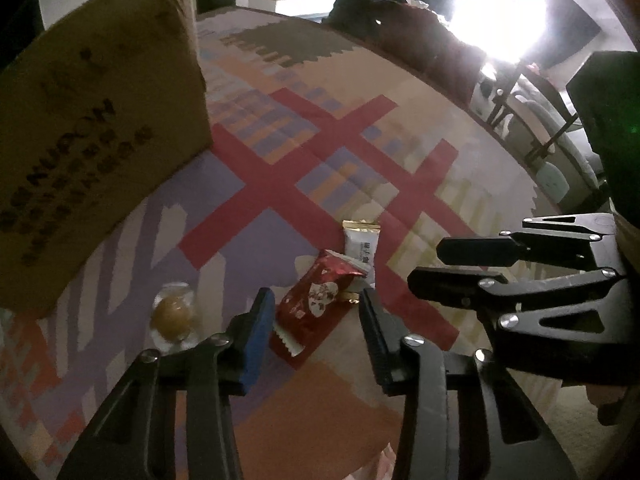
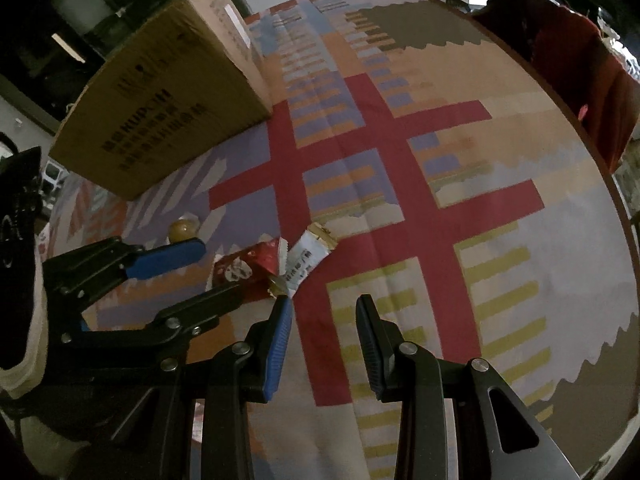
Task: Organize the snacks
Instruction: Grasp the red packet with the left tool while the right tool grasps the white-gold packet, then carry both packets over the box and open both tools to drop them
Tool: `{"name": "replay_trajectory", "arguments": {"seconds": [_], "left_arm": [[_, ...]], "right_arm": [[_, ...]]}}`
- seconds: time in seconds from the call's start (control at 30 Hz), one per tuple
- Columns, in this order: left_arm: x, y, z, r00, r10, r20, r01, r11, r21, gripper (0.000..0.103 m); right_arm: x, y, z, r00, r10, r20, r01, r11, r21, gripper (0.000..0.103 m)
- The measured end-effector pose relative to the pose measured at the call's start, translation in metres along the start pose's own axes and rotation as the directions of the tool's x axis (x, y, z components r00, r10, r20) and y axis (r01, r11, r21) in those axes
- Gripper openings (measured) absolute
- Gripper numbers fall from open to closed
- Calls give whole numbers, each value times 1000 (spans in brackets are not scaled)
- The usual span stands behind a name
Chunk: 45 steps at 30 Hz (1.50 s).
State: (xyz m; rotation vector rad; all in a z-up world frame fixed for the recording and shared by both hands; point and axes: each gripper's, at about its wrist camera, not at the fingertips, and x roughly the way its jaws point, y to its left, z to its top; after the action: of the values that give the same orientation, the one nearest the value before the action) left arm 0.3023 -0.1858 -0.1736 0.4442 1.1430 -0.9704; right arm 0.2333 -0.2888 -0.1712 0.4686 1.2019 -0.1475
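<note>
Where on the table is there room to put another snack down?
Lots of bare cloth lies past the white packet, over the red crossing stripes, and out to the table's far rim. The yellow-striped patch is free too. It is crowded near the cardboard box: the round sweet, red packet, white packet and both tools bunch together there.

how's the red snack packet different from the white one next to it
The red snack packet is deep red with a pale printed motif; the white packet is white with gold ends and dark lettering. The red packet looks larger and puffier; the white packet is slimmer and flatter. The red packet's far end overlaps the white packet. Both are sealed wrappers lying on the patterned tablecloth, neither gripped.
</note>
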Motion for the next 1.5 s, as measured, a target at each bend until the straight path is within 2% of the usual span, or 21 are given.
{"name": "replay_trajectory", "arguments": {"seconds": [0.13, 0.33, 0.37, 0.57, 0.97, 1.33, 1.4, 1.43, 1.5], "left_arm": [[9, 0, 2, 1000, -11, -7, 11, 1000, -1, 39], [17, 1, 4, 999, -50, -19, 49, 999, -10, 32], [19, 1, 4, 998, -56, -22, 56, 998, -14, 27], [20, 3, 2, 998, -63, -4, 63, 997, -42, 23], [-2, 20, -6, 999, 13, 52, -6, 991, -130, 22], [-6, 33, -13, 997, 43, 65, -29, 980, -195, 22], [-7, 35, -14, 997, 46, 67, -31, 978, -208, 22], [-8, 36, -14, 996, 48, 69, -32, 976, -214, 22], [-10, 38, -15, 996, 54, 72, -37, 974, -224, 22]], "right_arm": [[2, -1, 0, 1000, -6, -3, 6, 1000, 10, 35], [4, -1, 0, 1000, -10, -7, 10, 1000, 22, 35], [5, -1, 1, 1000, -10, -8, 11, 1000, 23, 35], [6, 1, 2, 1000, -12, -11, 12, 1000, 24, 35], [17, 12, 11, 1000, -6, 6, 6, 1000, 6, 35], [36, 25, 25, 997, -82, 11, 83, 996, -33, 34], [37, 28, 26, 995, -93, 17, 94, 994, -47, 31], [38, 29, 26, 995, -94, 18, 95, 994, -60, 24], [39, 32, 27, 995, -100, 25, 101, 992, -76, 21]]}}
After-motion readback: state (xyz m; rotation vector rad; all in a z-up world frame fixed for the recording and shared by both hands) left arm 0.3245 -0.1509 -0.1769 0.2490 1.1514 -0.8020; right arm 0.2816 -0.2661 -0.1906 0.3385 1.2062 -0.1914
